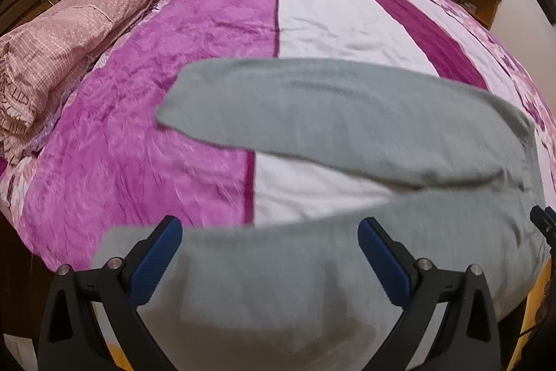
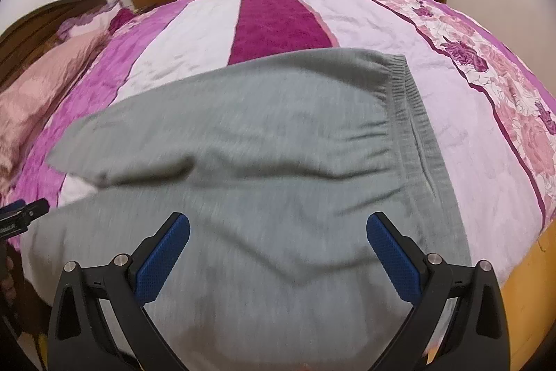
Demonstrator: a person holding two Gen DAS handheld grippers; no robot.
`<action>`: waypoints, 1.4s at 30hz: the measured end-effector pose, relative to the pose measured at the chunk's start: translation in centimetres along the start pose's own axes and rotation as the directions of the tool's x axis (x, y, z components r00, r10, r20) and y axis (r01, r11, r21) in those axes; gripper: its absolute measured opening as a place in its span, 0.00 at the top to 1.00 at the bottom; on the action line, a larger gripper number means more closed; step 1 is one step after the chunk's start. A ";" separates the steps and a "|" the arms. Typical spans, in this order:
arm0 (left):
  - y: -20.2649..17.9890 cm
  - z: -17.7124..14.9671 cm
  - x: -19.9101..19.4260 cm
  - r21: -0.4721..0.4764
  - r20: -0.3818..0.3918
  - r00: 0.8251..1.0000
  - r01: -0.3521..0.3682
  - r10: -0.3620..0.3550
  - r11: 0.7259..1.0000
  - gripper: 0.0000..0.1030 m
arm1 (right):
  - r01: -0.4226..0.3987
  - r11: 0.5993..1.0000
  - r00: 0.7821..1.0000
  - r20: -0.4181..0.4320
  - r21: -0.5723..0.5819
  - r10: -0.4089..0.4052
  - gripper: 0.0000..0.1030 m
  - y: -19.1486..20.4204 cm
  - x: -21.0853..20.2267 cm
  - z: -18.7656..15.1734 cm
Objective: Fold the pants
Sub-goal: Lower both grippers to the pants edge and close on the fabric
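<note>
Grey pants (image 1: 347, 120) are lying spread across the striped pink, white and magenta bedspread (image 1: 139, 127), filling the middle and lower part of both views. In the left wrist view the two legs are splitting apart, one reaching toward the centre left, the other running along the bottom edge under the left gripper (image 1: 269, 256), whose blue-padded jaws are standing wide apart with nothing between them. In the right wrist view the right gripper (image 2: 278, 252) is hovering over the seat of the pants, jaws likewise spread wide and gripping nothing, and the ribbed waistband (image 2: 413, 113) is running down the right of centre. A pink quilt (image 1: 69, 33) is sitting bunched at the left.
</note>
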State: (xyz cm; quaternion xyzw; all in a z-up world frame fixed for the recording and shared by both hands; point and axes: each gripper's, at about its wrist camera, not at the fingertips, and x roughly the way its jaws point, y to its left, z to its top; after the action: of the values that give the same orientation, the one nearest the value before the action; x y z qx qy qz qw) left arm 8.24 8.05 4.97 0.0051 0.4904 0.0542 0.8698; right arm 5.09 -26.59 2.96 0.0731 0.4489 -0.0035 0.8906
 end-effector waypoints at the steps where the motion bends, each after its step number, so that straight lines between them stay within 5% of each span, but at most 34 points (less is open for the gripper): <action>1: 0.4 0.7 0.2 -0.003 0.001 1.000 0.003 -0.003 1.000 0.00 | 0.004 1.000 1.000 0.002 0.004 -0.004 0.04 -0.2 0.3 0.6; 21: 6.8 12.1 10.4 -0.093 -0.067 0.997 -0.036 0.030 0.995 0.00 | 0.056 0.996 0.998 -0.022 0.072 -0.055 0.04 -4.8 7.1 12.1; 31: 8.1 14.2 16.1 -0.027 -0.101 0.990 -0.106 0.102 0.994 0.00 | 0.093 0.996 0.995 -0.042 -0.017 -0.093 0.04 -4.9 11.1 14.9; 36: 10.1 13.4 18.3 -0.124 -0.079 0.997 0.002 -0.012 0.992 0.00 | 0.084 0.994 0.993 -0.081 -0.064 -0.089 0.09 -5.2 13.9 15.3; 38: 10.1 13.4 18.3 -0.104 -0.065 0.998 0.003 -0.010 0.995 0.00 | 0.059 0.998 0.990 -0.126 -0.038 -0.064 0.10 -6.0 15.7 14.9; 42: 9.9 13.4 18.5 -0.091 -0.061 0.998 0.002 -0.007 0.996 0.00 | 0.037 0.998 0.996 -0.074 -0.041 -0.040 0.05 -6.3 16.3 14.3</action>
State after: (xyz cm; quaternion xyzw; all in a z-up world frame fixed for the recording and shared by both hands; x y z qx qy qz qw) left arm 28.33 20.27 -3.22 -0.0371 0.5140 0.0746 0.8537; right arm 25.75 -33.81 -2.47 0.0467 0.4830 -0.0089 0.8744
